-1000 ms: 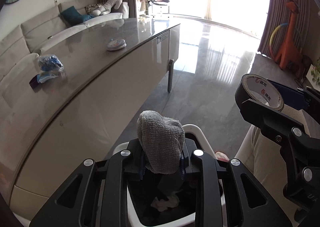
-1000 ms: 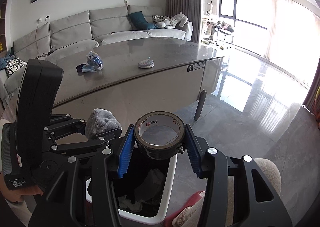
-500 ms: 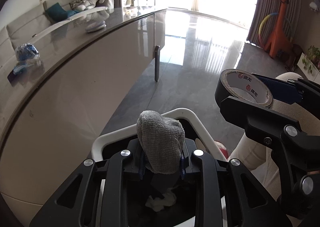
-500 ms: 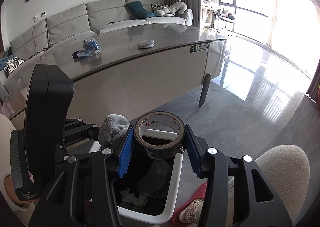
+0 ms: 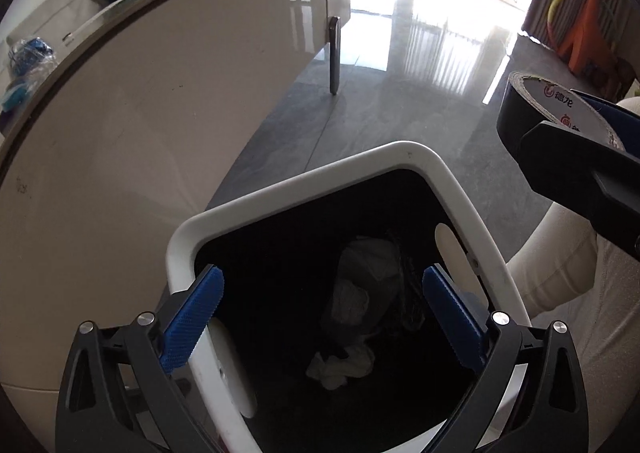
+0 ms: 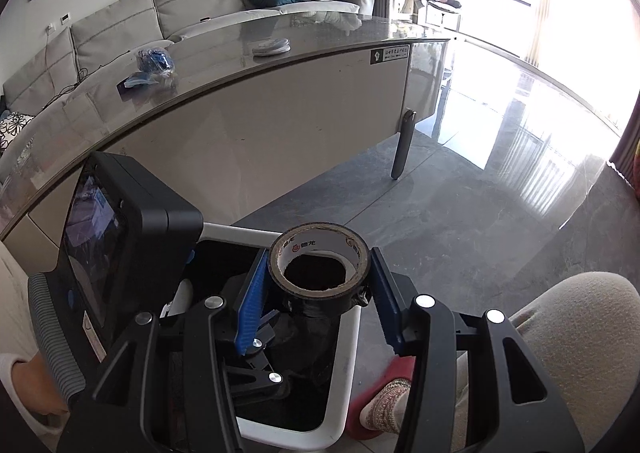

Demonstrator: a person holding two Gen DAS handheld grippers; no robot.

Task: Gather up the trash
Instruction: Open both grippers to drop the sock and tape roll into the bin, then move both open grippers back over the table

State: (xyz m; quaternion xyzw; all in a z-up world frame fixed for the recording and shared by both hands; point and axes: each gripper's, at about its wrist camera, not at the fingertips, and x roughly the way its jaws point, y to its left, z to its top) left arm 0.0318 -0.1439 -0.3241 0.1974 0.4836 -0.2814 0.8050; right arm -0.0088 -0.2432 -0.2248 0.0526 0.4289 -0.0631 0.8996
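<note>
My left gripper [image 5: 322, 313] is open and empty over the white-rimmed trash bin [image 5: 304, 181]. A grey cloth [image 5: 368, 277] and white crumpled paper [image 5: 340, 367] lie at the bin's dark bottom. My right gripper [image 6: 318, 289] is shut on a roll of black tape [image 6: 318, 273] and holds it above the bin's rim [image 6: 344, 365]. The tape roll also shows at the right edge of the left wrist view [image 5: 560, 109]. The left gripper body [image 6: 120, 253] stands left of the tape in the right wrist view.
A long grey-topped table [image 6: 280, 101] stands behind the bin, with a blue plastic bag [image 6: 154, 59] and a small white disc [image 6: 271, 47] on it. A table leg [image 6: 402, 145] stands on the glossy floor. The person's knee [image 6: 572, 333] and slippered foot [image 6: 380, 405] are at the right.
The left gripper has opened and dropped the grey cloth into the bin. Both grippers have moved lower over the bin. The right gripper still holds the tape.
</note>
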